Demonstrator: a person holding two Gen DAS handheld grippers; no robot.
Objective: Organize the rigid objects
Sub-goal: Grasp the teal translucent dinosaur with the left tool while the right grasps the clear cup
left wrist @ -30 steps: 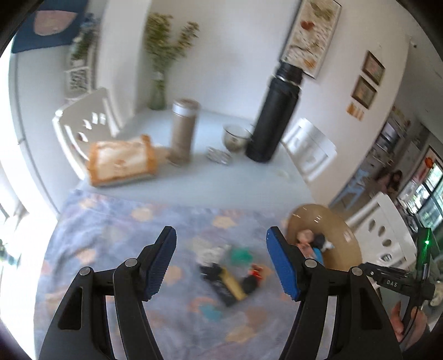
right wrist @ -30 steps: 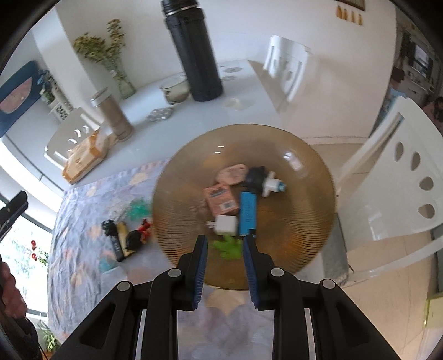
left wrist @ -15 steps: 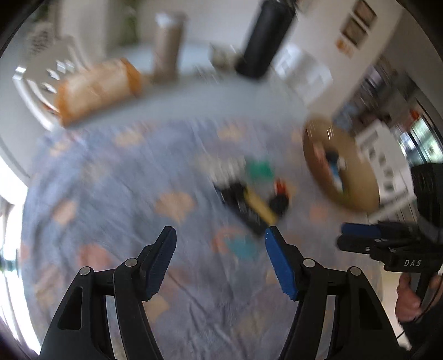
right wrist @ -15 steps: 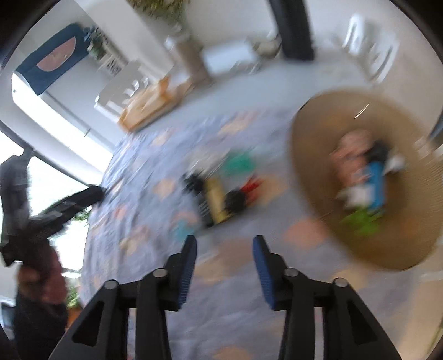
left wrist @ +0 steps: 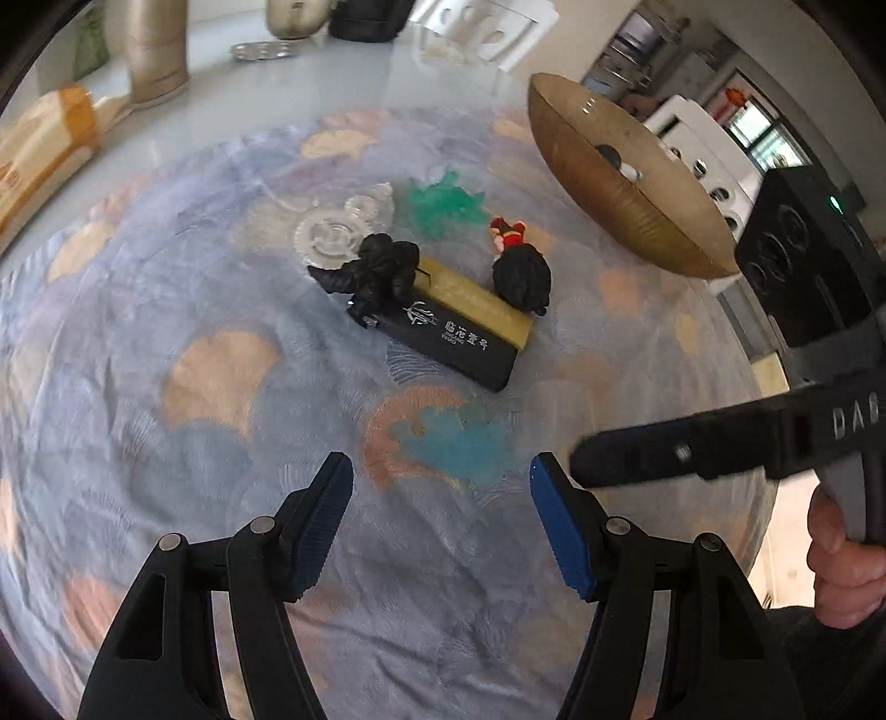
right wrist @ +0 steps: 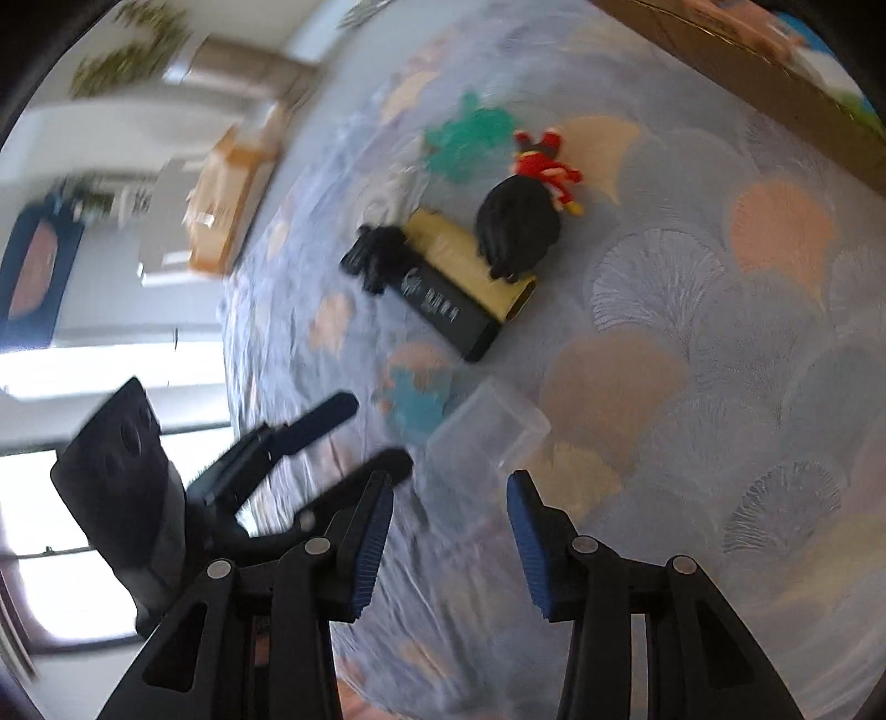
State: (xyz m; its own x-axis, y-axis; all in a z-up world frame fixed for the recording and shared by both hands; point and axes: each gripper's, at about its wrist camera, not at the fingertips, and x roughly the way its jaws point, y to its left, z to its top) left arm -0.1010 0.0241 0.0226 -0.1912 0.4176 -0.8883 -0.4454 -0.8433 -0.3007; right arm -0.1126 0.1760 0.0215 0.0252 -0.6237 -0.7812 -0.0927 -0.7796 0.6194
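A small pile lies on the patterned cloth: a black box with white print [left wrist: 459, 338] beside a gold box [left wrist: 482, 302], a black dinosaur figure [left wrist: 376, 271], a black-haired doll in red [left wrist: 520, 266], a green plastic piece [left wrist: 443, 199] and clear plastic gears [left wrist: 338, 232]. The same pile shows in the right wrist view, with the black box [right wrist: 443, 307] and doll [right wrist: 520, 221]. A clear plastic box [right wrist: 487, 432] lies just ahead of my right gripper [right wrist: 449, 520], which is open and empty. My left gripper [left wrist: 440, 509] is open and empty, short of the pile.
A brown round dish [left wrist: 620, 177] holding sorted items stands at the right of the cloth. A metal canister [left wrist: 155, 50], a bread bag [left wrist: 39, 149] and a bowl stand on the table behind. The right gripper's body [left wrist: 747, 443] reaches in close to my left gripper's right finger.
Both grippers dropped lower and closer to the pile. The right gripper left the dish, swung left and opened wider; it now faces the clear box.
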